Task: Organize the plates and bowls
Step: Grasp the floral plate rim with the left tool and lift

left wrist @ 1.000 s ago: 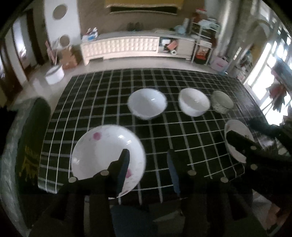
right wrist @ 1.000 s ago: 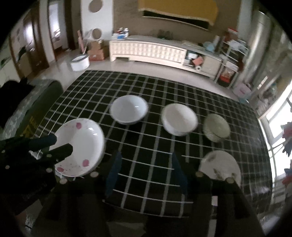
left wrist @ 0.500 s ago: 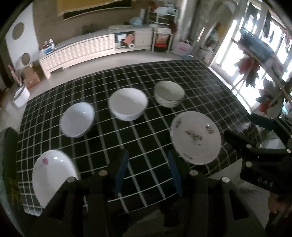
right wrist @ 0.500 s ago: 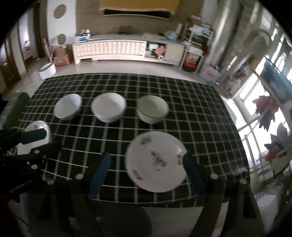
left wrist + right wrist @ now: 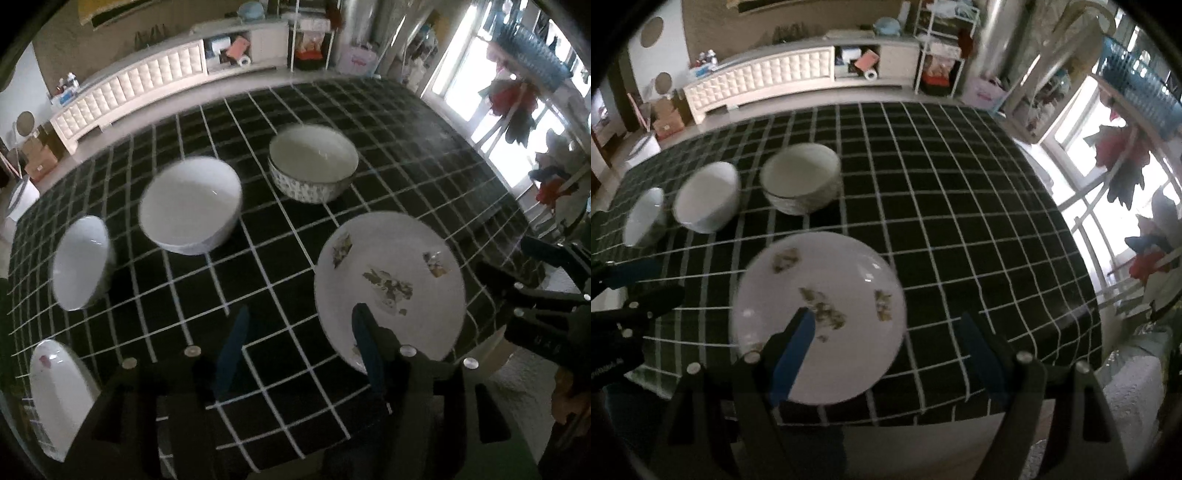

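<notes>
A white plate with leaf motifs [image 5: 391, 280] [image 5: 820, 314] lies near the front right of the black checked table [image 5: 280, 110] [image 5: 960, 206]. Behind it stands a patterned bowl stack [image 5: 314, 162] [image 5: 801, 181], then a white bowl [image 5: 190, 210] [image 5: 707, 195], a smaller white bowl [image 5: 79, 267] [image 5: 644, 216], and a pink-spotted plate [image 5: 55, 391] at the front left. My left gripper [image 5: 299, 332] is open above the front edge, its right finger over the leaf plate's rim. My right gripper [image 5: 886, 332] is open wide, its left finger over the leaf plate.
A long white sideboard [image 5: 129, 92] [image 5: 757, 77] stands beyond the table. Shelves [image 5: 938, 55] and bright windows [image 5: 1108, 147] with hanging laundry are at the right. The table's front edge drops off just below both grippers.
Both grippers have swung right along the table and come closer: the leaf plate now fills the near view and the pink-spotted plate has slid to the far left. Both stay open.
</notes>
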Demonstrator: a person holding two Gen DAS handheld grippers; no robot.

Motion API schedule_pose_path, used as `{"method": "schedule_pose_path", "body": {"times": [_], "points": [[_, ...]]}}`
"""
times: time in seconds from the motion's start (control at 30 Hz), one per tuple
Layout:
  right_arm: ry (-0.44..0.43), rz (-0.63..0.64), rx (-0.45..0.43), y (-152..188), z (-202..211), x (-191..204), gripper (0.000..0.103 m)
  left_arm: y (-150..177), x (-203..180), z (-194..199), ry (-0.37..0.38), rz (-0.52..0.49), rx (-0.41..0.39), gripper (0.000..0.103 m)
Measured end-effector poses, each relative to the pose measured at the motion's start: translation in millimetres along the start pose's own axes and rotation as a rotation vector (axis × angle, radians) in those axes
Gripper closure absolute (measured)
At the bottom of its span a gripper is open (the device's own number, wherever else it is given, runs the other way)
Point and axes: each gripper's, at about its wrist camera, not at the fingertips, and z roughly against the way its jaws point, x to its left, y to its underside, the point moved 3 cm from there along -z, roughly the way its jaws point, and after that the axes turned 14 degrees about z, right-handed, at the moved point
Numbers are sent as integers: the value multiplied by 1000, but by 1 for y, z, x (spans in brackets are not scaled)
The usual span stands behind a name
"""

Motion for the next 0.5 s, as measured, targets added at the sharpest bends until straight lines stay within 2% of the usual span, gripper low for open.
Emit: {"method": "schedule_pose_path", "body": {"times": [0.17, 0.37, 0.43, 0.47, 0.5], "points": [[-36, -16, 49, 0, -36, -9, 19, -4, 0, -44, -39, 4, 68, 47], [-73, -36, 98, 4, -69, -13, 19, 1, 2, -75, -28, 11, 126, 47], [-90, -50, 118, 7, -79, -14, 24, 4, 2, -82, 2, 18, 154, 47], [-89, -51, 125, 8, -82, -14, 30, 5, 1, -85, 15, 24, 171, 48], [-88, -51, 130, 9, -85, -15, 38, 6, 1, -87, 16, 25, 174, 53]]}}
